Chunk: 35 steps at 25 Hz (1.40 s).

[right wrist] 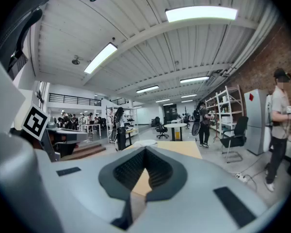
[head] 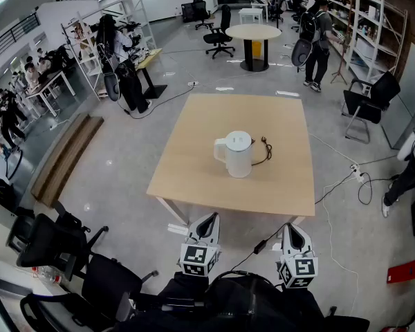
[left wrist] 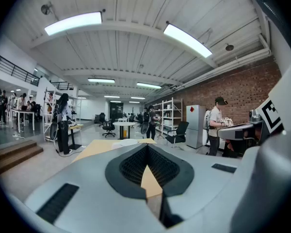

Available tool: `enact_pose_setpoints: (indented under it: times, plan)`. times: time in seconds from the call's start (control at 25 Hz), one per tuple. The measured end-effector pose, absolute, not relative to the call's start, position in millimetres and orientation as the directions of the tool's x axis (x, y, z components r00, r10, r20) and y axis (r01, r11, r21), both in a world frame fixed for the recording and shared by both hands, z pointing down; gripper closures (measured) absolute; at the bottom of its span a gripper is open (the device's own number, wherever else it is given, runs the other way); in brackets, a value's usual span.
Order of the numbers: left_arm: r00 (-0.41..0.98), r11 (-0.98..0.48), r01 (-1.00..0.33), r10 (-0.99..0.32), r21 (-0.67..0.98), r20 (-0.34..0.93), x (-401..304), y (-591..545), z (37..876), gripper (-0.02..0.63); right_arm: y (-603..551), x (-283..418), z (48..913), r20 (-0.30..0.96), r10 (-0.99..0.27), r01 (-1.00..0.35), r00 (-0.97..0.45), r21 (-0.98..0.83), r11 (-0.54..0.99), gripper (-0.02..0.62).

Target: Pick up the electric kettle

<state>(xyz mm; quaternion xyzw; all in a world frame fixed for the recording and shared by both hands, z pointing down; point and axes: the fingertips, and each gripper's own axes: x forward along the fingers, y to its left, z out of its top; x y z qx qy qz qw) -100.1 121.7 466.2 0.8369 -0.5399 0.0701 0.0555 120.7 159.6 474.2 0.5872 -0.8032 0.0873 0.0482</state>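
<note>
A white electric kettle (head: 235, 152) stands upright near the middle of the light wooden table (head: 194, 178), its handle to the left. A black cord (head: 263, 151) lies beside it on the right. My left gripper (head: 209, 218) and right gripper (head: 290, 227) hover side by side short of the table's near edge, well apart from the kettle. Both point toward the table with nothing held. In the left gripper view my left gripper (left wrist: 146, 148) has its jaws together, and the kettle's top (left wrist: 127, 141) peeks over them. The right gripper (right wrist: 145, 150) looks the same, with the kettle's top (right wrist: 146, 142) beyond it.
Black office chairs (head: 52, 244) crowd the floor at the near left. Cables and a power strip (head: 358, 173) lie on the floor right of the table. A black chair (head: 370, 101) and shelves stand at the far right. Beyond are a round table (head: 252, 33) and several people.
</note>
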Motion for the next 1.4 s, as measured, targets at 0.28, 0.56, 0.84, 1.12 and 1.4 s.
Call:
enact_pose_setpoints:
  times: [0.28, 0.56, 0.84, 1.12, 1.4]
  plan:
    - [0.412, -0.416, -0.909, -0.893, 0.017, 0.182, -100, 120, 471, 0.607, 158, 120, 481, 0.187, -0.935, -0.953, -0.303, -0.088, 0.291, 0.594]
    - [0.414, -0.418, -0.908, -0.889, 0.020, 0.195, -95, 118, 473, 0.607, 158, 124, 482, 0.190, -0.931, -0.949, -0.313, -0.099, 0.298, 0.594]
    - [0.422, -0.426, -0.904, -0.883, 0.028, 0.203, -81, 118, 475, 0.607, 154, 127, 483, 0.193, -0.931, -0.950, -0.309, -0.103, 0.294, 0.594]
    - [0.439, -0.443, -0.896, -0.868, 0.039, 0.231, -61, 127, 486, 0.607, 159, 123, 485, 0.194, -0.916, -0.936, -0.350, -0.100, 0.337, 0.594]
    - [0.423, -0.422, -0.904, -0.866, 0.065, 0.266, -45, 146, 506, 0.607, 175, 133, 497, 0.208, -0.892, -0.915, -0.402, -0.121, 0.384, 0.594]
